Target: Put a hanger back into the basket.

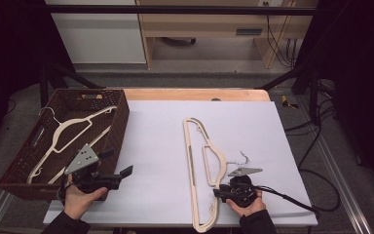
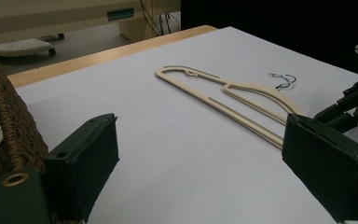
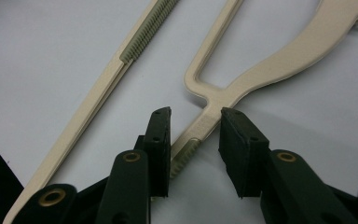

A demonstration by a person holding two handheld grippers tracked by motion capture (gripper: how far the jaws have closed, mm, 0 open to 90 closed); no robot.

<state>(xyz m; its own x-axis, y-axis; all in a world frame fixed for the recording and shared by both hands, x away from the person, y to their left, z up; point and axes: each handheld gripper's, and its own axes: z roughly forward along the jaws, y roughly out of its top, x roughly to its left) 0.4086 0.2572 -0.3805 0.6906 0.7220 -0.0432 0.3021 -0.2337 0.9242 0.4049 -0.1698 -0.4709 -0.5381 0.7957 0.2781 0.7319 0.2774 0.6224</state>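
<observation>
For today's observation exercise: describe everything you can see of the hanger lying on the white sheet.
The hanger is cream, plastic by its look, with a long straight bar, ribbed grip strips, curved shoulders and a thin metal hook. It lies flat on the white sheet, lengthwise away from the person, right of the basket. The right gripper straddles one slim arm near a junction; its jaws are narrowed around it but do not yet plainly press.

High view: I look down and forward over the white table.
Left gripper view: low, facing across the sheet toward the hanger.
Right gripper view: close above that hanger.
Shared: hanger, all views.
</observation>
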